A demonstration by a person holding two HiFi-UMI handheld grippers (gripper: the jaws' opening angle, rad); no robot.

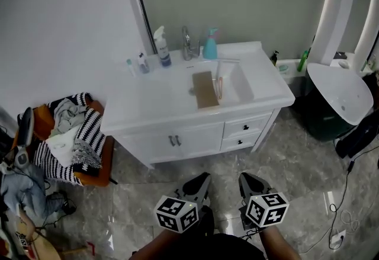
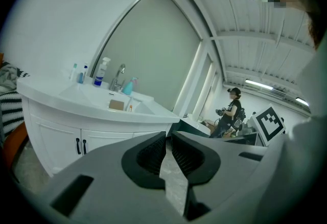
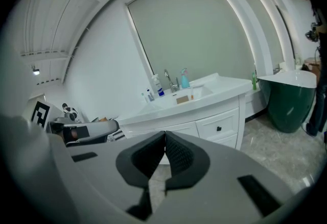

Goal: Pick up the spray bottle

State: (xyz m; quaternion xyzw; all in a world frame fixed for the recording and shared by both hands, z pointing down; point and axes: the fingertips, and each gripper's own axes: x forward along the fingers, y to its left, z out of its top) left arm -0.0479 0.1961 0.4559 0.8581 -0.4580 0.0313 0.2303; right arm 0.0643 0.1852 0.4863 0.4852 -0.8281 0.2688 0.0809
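The spray bottle (image 1: pixel 161 47), white with a blue base, stands at the back of the white vanity top (image 1: pixel 148 102), left of the faucet (image 1: pixel 187 44). It also shows far off as the spray bottle (image 2: pixel 102 72) in the left gripper view and the spray bottle (image 3: pixel 157 85) in the right gripper view. My left gripper (image 1: pixel 198 185) and right gripper (image 1: pixel 251 183) hang side by side low over the floor, well short of the vanity and pointing toward it. Both are shut with nothing between the jaws, as the left gripper (image 2: pixel 167 139) and right gripper (image 3: pixel 164 139) show in their own views.
A teal bottle (image 1: pixel 210 44) stands right of the faucet, and small bottles (image 1: pixel 142 63) left of the spray bottle. A brown pad (image 1: pixel 205 89) lies in the sink. An orange chair piled with clothes (image 1: pixel 71 134) stands left, a dark green pedestal basin (image 1: pixel 337 93) right. Cables (image 1: pixel 346 217) trail on the floor.
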